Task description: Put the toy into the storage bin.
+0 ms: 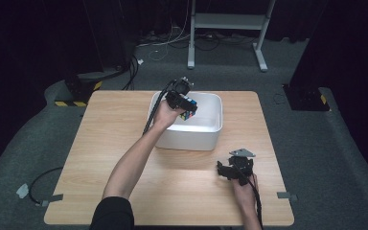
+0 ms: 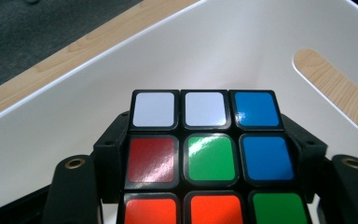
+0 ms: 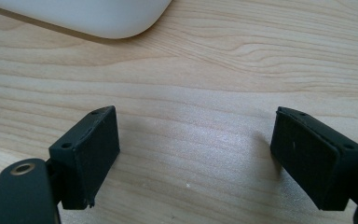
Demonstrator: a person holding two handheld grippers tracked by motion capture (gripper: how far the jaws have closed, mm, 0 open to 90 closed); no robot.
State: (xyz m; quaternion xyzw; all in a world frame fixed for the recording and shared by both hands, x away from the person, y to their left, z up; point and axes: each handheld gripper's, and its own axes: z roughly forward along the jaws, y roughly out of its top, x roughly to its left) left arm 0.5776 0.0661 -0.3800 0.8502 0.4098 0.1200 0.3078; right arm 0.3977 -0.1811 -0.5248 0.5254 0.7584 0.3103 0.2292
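Right claw [image 3: 196, 158]: jaws wide apart, nothing between them, low over bare wooden counter [image 3: 214, 79]. White bin [image 3: 98, 16] corner at eleven o'clock, clear of the jaws.

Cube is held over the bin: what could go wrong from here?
1. The left gripper holds the cube above the white bin; released from here, it may bounce or tumble inside.
2. The pads grip only the cube's sides, so a slip seems possible.
3. The bin is unsteadied, with the right gripper open over the table; a bump might shift it.

Black tool [image 3: 196, 158] with brass screws, trailing black cable; dark sleeve [image 1: 112, 213].
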